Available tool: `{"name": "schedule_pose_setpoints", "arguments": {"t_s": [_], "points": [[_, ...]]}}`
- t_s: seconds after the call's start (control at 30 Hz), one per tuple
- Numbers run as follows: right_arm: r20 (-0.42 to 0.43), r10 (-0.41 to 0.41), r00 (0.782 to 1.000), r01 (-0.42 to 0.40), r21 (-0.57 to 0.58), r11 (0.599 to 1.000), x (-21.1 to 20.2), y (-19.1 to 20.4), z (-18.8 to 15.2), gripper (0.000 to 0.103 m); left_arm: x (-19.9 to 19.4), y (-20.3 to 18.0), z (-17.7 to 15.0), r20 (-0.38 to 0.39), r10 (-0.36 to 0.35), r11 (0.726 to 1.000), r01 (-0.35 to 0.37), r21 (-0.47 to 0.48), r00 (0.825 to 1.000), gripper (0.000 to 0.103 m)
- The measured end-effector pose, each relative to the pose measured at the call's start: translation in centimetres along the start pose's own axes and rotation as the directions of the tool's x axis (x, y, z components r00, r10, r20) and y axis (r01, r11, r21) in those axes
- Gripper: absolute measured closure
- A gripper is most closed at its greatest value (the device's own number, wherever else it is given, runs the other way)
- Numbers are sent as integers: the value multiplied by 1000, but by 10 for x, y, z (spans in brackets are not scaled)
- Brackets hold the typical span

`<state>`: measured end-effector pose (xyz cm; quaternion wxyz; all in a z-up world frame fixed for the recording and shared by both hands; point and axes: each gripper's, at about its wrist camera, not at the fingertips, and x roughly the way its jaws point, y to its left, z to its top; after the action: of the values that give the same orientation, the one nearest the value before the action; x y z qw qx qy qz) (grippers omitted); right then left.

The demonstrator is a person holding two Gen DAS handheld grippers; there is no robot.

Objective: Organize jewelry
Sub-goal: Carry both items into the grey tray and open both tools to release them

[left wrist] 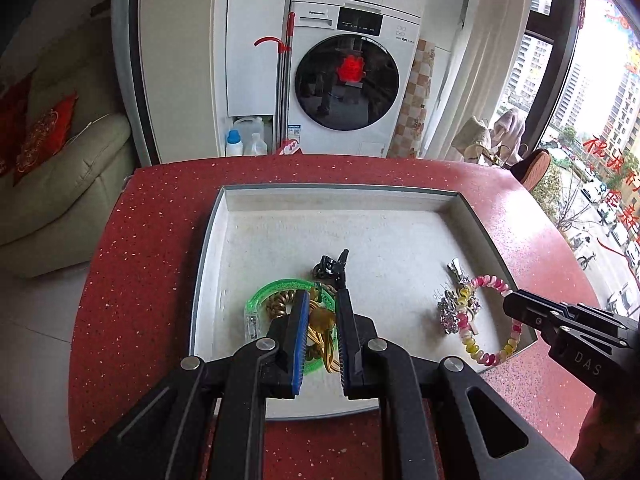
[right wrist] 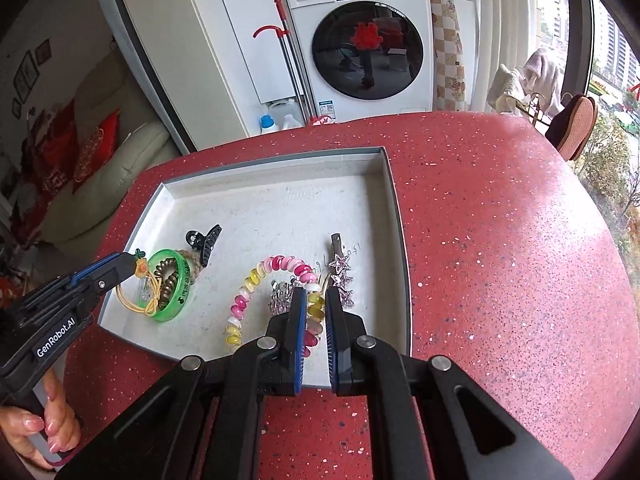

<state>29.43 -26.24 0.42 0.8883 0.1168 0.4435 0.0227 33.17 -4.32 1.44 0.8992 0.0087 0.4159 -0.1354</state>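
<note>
A shallow white tray [left wrist: 320, 216] [right wrist: 280, 184] sits on the red table. In it lie a green bangle [left wrist: 260, 296] [right wrist: 182, 288], a brown coil tie [right wrist: 166, 276], a yellow elastic with an orange charm [left wrist: 322, 320] [right wrist: 140, 266], a black claw clip [left wrist: 332, 266] [right wrist: 204, 242], a pink-and-yellow spiral band [left wrist: 486, 356] [right wrist: 256, 280] and rhinestone star clips [left wrist: 452, 308] [right wrist: 344, 272]. My left gripper [left wrist: 322, 300] [right wrist: 132, 264] is closed around the yellow elastic's charm. My right gripper [right wrist: 316, 300] [left wrist: 508, 304] is shut on the spiral band.
The red speckled table [right wrist: 500, 240] extends wide to the right of the tray. A washing machine [left wrist: 348, 72], a red-handled mop [left wrist: 284, 80] and detergent bottles [left wrist: 234, 142] stand behind. A beige sofa [left wrist: 60, 184] is at left, a window [left wrist: 600, 120] at right.
</note>
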Motion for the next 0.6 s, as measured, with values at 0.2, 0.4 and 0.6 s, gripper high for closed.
{"name": "schedule_pose_setpoints", "arguments": {"t_s": [0.2, 0.4, 0.6], "points": [[-2, -11, 1000, 11, 52, 999, 20, -8, 8, 93, 23, 10, 2, -19, 50, 999, -50, -15, 999, 71], [-32, -16, 999, 18, 58, 998, 38, -9, 6, 93, 42, 7, -7, -44, 98, 995, -97, 23, 994, 71], [-45, -18, 999, 19, 39, 999, 42, -7, 0, 93, 47, 4, -12, -55, 121, 992, -118, 46, 991, 71]]}}
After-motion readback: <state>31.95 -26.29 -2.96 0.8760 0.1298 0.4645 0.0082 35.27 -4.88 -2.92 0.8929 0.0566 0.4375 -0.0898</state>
